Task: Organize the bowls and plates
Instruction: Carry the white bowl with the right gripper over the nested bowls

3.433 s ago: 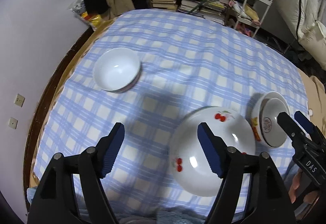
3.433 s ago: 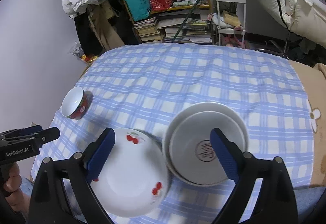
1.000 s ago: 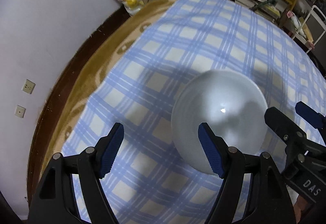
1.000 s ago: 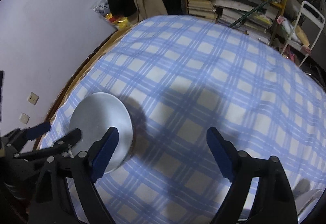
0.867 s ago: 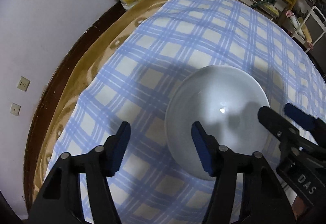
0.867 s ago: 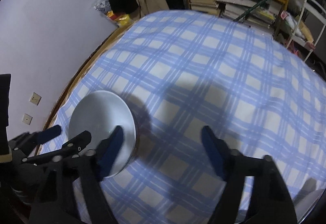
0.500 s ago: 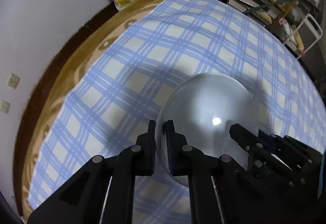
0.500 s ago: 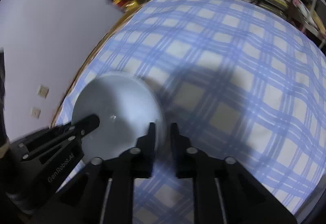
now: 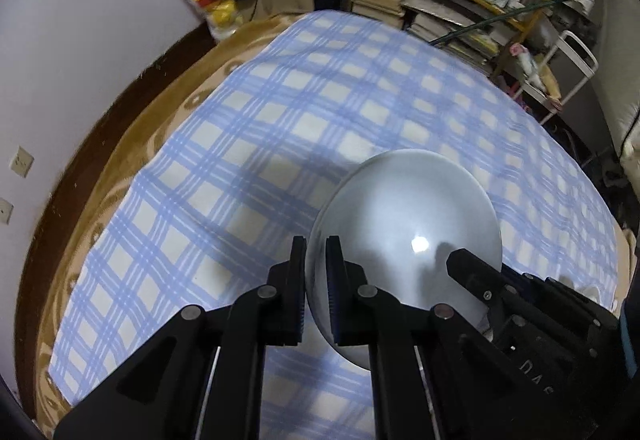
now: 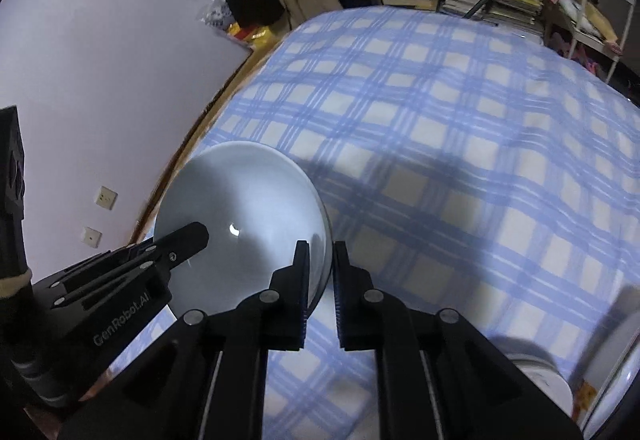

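A plain white bowl (image 9: 408, 224) (image 10: 240, 215) is held between both grippers, a little above the blue checked tablecloth (image 9: 320, 111) and tilted. My left gripper (image 9: 316, 244) is shut on the bowl's left rim, one pad inside and one outside. My right gripper (image 10: 320, 248) is shut on the opposite rim in the same way. Each gripper shows in the other's view: the right gripper (image 9: 472, 268) at the bowl's right edge, the left gripper (image 10: 188, 236) reaching over its left side. Blurred white dishes (image 10: 536, 372) sit at the lower right of the right wrist view.
A brown blanket edge (image 9: 132, 143) borders the cloth on the left, close to a pale wall (image 9: 80, 39) with sockets. Beyond the table stand shelves of books (image 9: 440, 11) and a white cart (image 9: 572, 59). The checked cloth (image 10: 440, 119) stretches bare toward the far side.
Both grippers went from wide open beside the bowl to shut on its opposite rims. The bowl has since come up off the cloth and tilted.
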